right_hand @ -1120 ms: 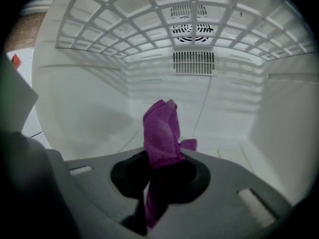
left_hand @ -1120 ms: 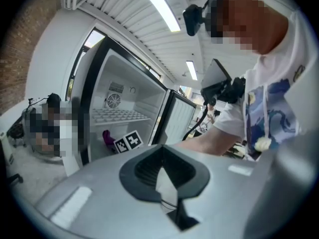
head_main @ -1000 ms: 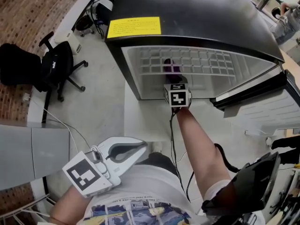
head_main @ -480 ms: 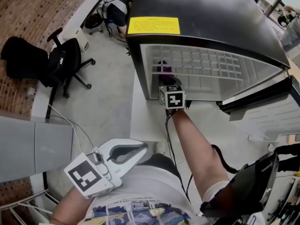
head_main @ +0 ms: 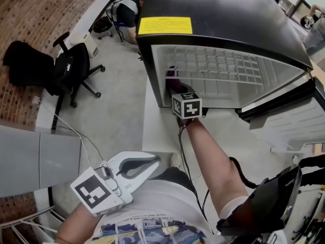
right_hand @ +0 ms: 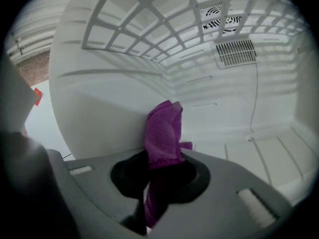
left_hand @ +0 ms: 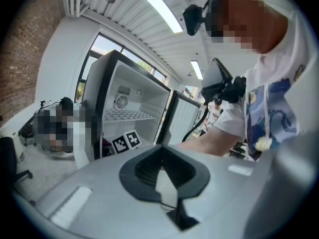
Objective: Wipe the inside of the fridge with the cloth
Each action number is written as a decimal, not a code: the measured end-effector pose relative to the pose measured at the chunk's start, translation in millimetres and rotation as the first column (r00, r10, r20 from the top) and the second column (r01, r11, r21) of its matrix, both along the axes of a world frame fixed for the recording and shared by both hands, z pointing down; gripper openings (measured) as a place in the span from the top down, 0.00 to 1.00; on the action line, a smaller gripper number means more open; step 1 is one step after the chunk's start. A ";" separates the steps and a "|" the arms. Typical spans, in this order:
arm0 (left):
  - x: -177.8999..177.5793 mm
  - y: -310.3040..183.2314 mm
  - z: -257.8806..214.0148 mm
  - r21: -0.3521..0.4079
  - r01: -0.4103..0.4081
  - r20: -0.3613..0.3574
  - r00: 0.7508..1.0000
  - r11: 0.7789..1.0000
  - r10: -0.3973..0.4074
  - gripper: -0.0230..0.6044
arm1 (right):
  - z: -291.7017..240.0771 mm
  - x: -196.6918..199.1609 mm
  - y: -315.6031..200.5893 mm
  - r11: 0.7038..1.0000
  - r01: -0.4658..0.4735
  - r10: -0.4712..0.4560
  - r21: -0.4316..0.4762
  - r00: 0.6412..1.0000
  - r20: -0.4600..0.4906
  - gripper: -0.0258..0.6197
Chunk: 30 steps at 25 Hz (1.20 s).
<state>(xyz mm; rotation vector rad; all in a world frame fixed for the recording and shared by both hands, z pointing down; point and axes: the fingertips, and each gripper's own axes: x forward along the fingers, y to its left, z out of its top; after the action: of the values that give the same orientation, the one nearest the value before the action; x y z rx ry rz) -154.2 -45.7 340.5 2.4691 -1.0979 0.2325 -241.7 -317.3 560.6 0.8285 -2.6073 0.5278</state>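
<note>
The black fridge (head_main: 223,19) stands open, its white inside (right_hand: 239,98) showing under a wire shelf (head_main: 223,70). My right gripper (head_main: 175,85) reaches into the fridge's left side and is shut on a purple cloth (right_hand: 163,138). The cloth (head_main: 173,77) presses against the left inner wall (right_hand: 94,113), near the floor of the compartment. My left gripper (head_main: 144,164) hangs low by the person's torso, far from the fridge, jaws shut with nothing between them.
The fridge door (head_main: 299,118) swings open at the right. A black office chair (head_main: 66,70) stands on the floor at the left. A cable (head_main: 185,161) trails from the right gripper. A person (head_main: 133,9) crouches behind the fridge's left corner.
The right gripper with the cloth has shifted left across the fridge's inside toward the left wall. The left gripper has stayed put.
</note>
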 end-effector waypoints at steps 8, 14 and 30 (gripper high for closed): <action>20.9 -3.6 -0.3 0.008 -0.080 -0.007 0.997 0.997 0.080 0.95 | -20.6 64.4 -21.9 0.989 -0.127 0.127 0.081 0.992 0.011 0.88; 56.5 -15.6 -2.6 0.022 -0.195 -0.025 0.980 0.980 0.196 0.95 | -39.0 149.8 -48.1 0.951 -0.275 0.278 0.140 0.961 -0.002 0.88; 96.2 -40.7 -5.7 0.031 -0.304 -0.024 0.952 0.952 0.305 0.95 | -15.8 252.1 -77.0 0.887 -0.387 0.442 0.250 0.869 -0.221 0.88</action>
<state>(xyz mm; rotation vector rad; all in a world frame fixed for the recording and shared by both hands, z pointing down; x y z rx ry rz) -58.0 -86.4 334.8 2.6501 -0.7069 0.2737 10.5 -394.2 544.8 1.4416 -2.2512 0.2363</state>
